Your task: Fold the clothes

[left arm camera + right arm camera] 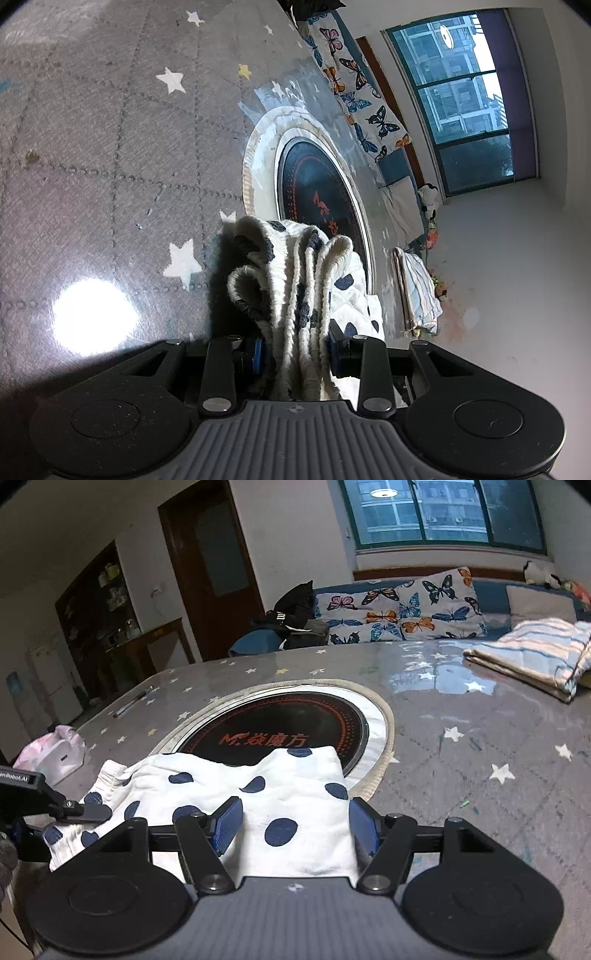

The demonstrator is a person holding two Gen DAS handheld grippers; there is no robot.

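Left gripper [295, 350] rolled sideways, room tilted in its view; blue pads clamped on bunched folds of the polka-dot garment [295, 280] at lower centre. Same garment [258, 797] lies flat on the star-print table [480, 746], lower centre of the right view, its far edge overlapping the round black cooktop [280, 723]. Right gripper [295, 825] level, jaws spread, cloth between the pads [229, 823]; contact unclear. Garment's near edge hidden beneath gripper body. Folded striped cloth [535, 653] upper right.

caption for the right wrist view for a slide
Right gripper open around the edge of a white polka-dot garment on the star-print table, the left gripper holding its far end.
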